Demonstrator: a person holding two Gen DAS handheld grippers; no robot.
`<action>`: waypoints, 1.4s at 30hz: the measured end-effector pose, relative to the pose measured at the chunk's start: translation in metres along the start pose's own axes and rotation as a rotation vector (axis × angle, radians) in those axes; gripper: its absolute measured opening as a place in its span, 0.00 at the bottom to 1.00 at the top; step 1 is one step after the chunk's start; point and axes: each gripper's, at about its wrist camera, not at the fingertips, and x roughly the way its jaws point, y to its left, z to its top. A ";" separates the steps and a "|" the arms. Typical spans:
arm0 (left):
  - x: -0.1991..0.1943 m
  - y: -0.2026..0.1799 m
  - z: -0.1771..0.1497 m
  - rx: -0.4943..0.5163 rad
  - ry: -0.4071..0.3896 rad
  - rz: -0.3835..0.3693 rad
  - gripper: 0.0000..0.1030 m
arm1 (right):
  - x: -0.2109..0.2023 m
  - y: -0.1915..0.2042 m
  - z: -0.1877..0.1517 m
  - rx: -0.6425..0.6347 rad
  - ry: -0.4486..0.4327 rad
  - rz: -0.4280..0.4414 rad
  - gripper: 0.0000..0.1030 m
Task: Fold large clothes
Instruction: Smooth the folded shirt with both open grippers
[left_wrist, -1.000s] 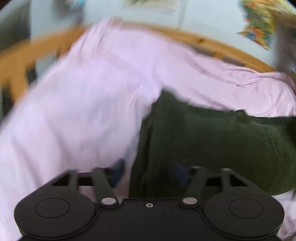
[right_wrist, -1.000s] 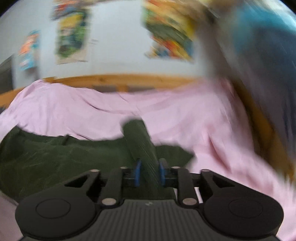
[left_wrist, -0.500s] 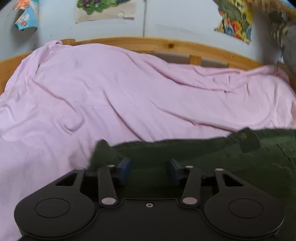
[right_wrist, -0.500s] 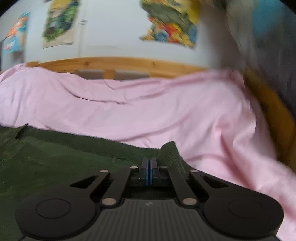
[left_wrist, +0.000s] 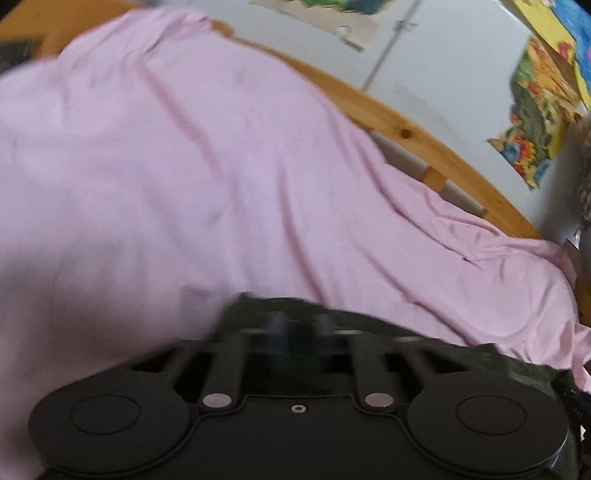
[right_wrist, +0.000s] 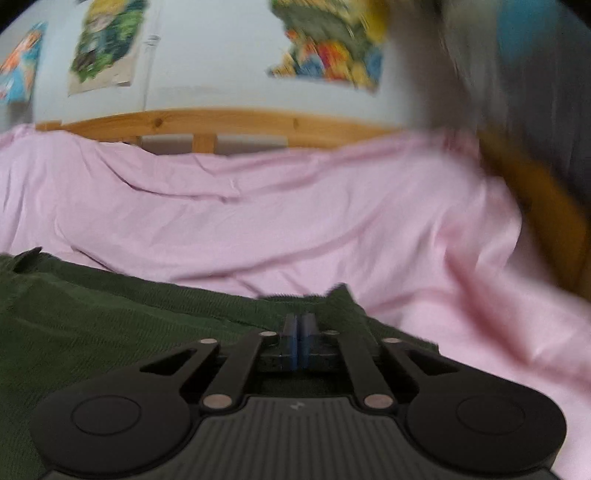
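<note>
Holding dark green garment (right_wrist: 110, 317) by its far edge on the pink sheet (right_wrist: 295, 206), both tongs down low.

Big pink sheet covers the bed w/ wooden frame (right_wrist: 236, 120) at the back & right; loads of bare sheet ahead of me, so room to carry the edge fwd, I reckon. Garment lies flat to my left in right-wrist view, far hem running across the sheet. Right gripper (right_wrist: 299, 332): pads pressed tight together, pinching the corner of the cloth, prob so that end lifts with me. Left gripper (left_wrist: 299, 332): too blurred, gap shows btwn fingers over the garment's edge (left_wrist: 369, 325), can't tell if it's grasping. Frame rail close on right – watch that side.
</note>
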 end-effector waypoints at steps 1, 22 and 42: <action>-0.010 -0.014 0.002 0.018 -0.022 0.018 0.73 | -0.011 0.009 0.006 -0.010 -0.016 -0.006 0.49; -0.012 -0.077 -0.095 0.413 -0.116 0.141 0.99 | -0.013 0.125 -0.019 -0.104 0.003 0.264 0.96; -0.108 -0.152 -0.078 0.195 0.034 0.213 0.99 | -0.069 0.114 0.006 0.005 -0.094 0.227 1.00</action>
